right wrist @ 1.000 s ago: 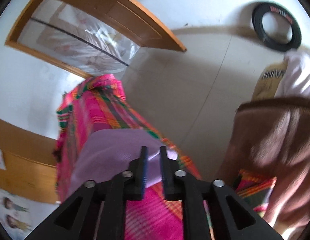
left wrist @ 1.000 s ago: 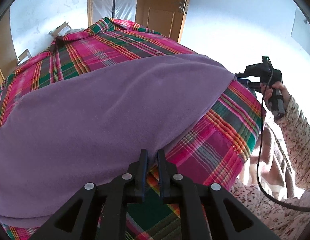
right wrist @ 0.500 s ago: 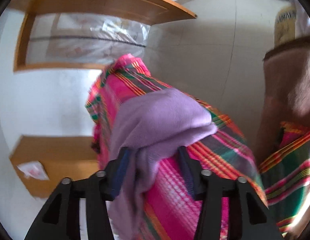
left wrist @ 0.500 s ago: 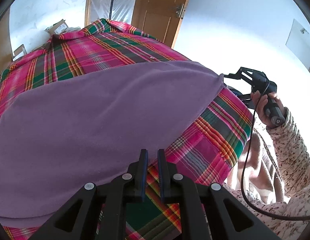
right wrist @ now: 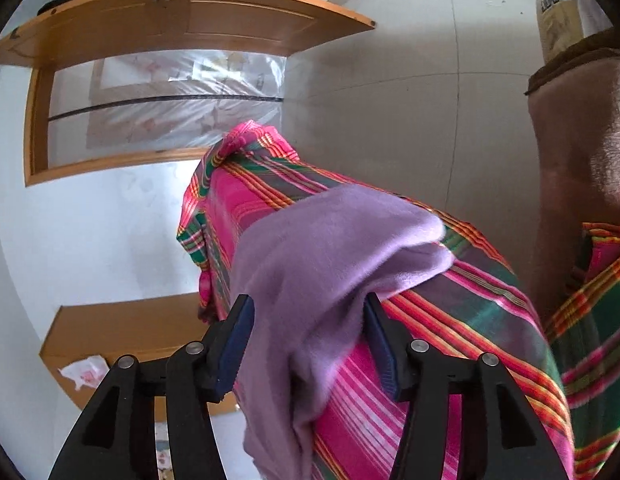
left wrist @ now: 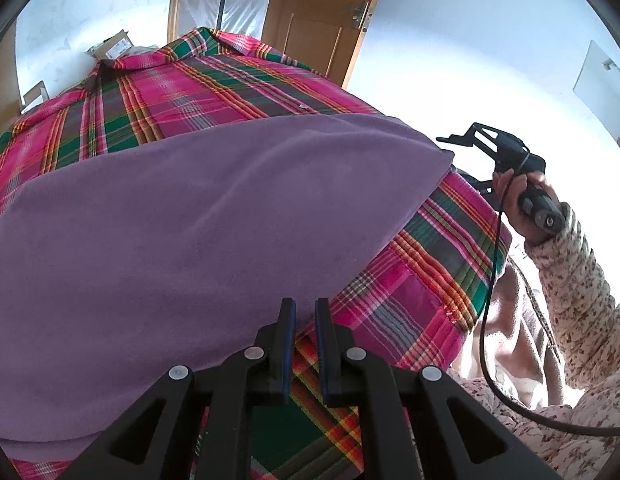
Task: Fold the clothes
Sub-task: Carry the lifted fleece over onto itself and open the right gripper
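Left claw (left wrist: pixel 305 312), fingers nearly together, pinches the near edge of the purple cloth (left wrist: pixel 198 232); the cloth spreads ahead of it and to its left, flat over the plaid sheet (left wrist: pixel 182 92). Right claw (right wrist: pixel 308 320), jaws spread wide, straddles a bunched corner of the same cloth, which passes between the fingers (right wrist: pixel 238 340) without being squeezed; the grip there reads as released. In the left view the right claw's handle sits far off to the right in a hand (left wrist: pixel 521 200) with a floral sleeve (left wrist: pixel 577 288).

Step in hand, as judged: setting down a fold. To do it well, the right claw should back straight off so the corner is not dragged, while the left holds the edge taut and lined up.

Cloth: soft, napped fleece, matte, draping in rounded folds. Sheet: thin woven plaid in pink, green and orange, smooth, with a stitched hem.
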Action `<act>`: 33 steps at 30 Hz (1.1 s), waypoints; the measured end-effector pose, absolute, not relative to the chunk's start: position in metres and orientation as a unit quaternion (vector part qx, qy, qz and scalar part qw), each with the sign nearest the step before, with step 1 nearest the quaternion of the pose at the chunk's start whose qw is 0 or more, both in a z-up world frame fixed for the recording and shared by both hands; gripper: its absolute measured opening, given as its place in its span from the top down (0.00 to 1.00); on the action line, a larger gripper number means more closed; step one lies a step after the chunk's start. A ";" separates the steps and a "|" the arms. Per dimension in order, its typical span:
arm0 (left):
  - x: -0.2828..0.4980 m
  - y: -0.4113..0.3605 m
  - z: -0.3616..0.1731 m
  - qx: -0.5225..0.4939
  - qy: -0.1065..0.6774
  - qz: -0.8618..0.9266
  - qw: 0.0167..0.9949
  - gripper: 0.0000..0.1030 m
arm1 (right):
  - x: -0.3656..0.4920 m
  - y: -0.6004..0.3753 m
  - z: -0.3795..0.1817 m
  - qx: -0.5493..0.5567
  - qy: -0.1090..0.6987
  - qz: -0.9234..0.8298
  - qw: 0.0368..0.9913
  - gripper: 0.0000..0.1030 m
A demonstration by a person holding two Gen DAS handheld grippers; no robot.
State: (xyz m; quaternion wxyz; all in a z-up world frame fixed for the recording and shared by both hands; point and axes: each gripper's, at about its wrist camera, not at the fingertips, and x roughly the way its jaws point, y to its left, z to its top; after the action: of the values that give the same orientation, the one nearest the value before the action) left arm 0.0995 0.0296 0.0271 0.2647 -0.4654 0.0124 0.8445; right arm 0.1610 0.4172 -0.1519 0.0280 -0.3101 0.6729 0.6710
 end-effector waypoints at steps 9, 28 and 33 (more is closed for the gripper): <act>0.097 0.032 0.026 -0.469 0.009 0.843 0.262 0.92 | 0.157 0.422 -0.116 -0.279 0.599 0.748 0.060 0.92; 0.095 0.028 0.035 -0.462 -0.006 0.847 0.264 0.92 | 0.170 0.436 -0.109 -0.314 0.468 0.795 0.222 0.94; 0.096 0.016 0.038 -0.455 -0.018 0.853 0.255 0.92 | 0.180 0.446 -0.104 -0.312 0.438 0.789 0.296 0.93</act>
State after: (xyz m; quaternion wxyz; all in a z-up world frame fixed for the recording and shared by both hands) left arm 0.0961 0.0156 0.0385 0.2553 -0.4547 -0.0180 0.8531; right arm 0.1802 0.4462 -0.1036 0.2961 -0.3119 0.4382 0.7893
